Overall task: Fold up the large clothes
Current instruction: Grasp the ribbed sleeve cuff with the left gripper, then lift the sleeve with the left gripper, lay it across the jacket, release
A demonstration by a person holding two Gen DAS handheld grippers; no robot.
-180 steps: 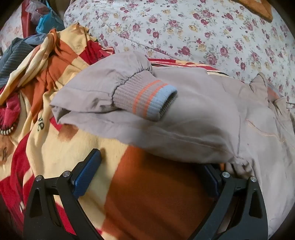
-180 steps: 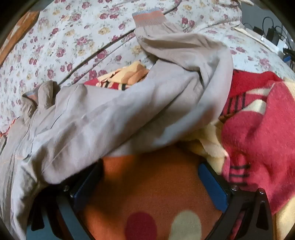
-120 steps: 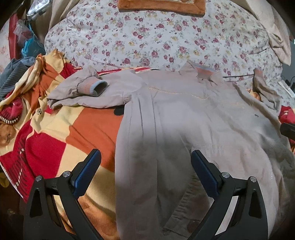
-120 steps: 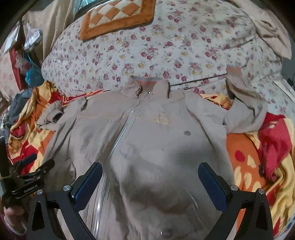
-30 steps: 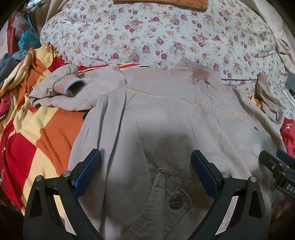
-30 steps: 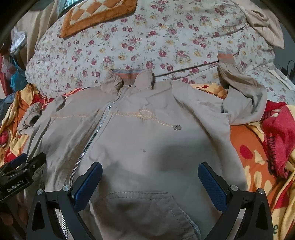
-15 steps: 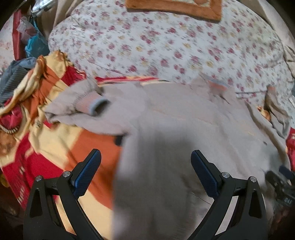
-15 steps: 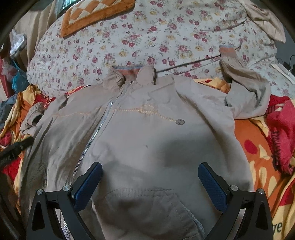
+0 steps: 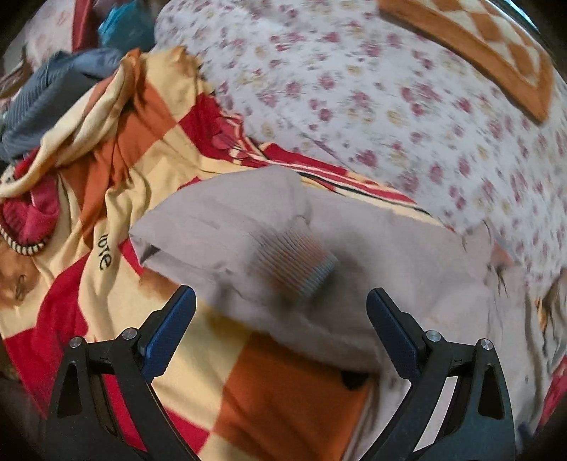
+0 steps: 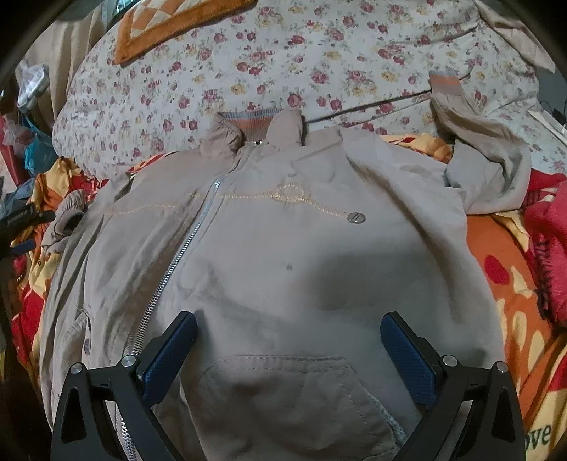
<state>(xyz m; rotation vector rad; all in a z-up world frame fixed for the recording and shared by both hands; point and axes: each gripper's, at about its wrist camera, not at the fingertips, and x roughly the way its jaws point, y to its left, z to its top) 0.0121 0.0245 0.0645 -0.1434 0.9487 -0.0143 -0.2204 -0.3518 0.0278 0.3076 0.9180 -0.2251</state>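
Note:
A beige zip-up jacket [image 10: 283, 255] lies front up and spread flat on a checked blanket [image 10: 506, 276]. Its right sleeve [image 10: 485, 166] is bent up toward the floral quilt. Its left sleeve [image 9: 226, 234], doubled over with a striped ribbed cuff [image 9: 301, 262], lies just ahead of my left gripper [image 9: 280, 333], which is open and empty. My right gripper [image 10: 288, 351] is open and empty above the jacket's lower front, over a pocket [image 10: 283, 397]. The left view is blurred.
A floral quilt [image 10: 283, 56] lies beyond the collar with an orange checked cushion [image 10: 170, 25] on it. The red, orange and yellow blanket [image 9: 117, 184] is bunched at the left, beside dark blue clothes [image 9: 53, 92].
My left gripper has swung left and moved in close to the folded left sleeve and cuff. My right gripper has barely moved over the jacket front. Both stayed open.

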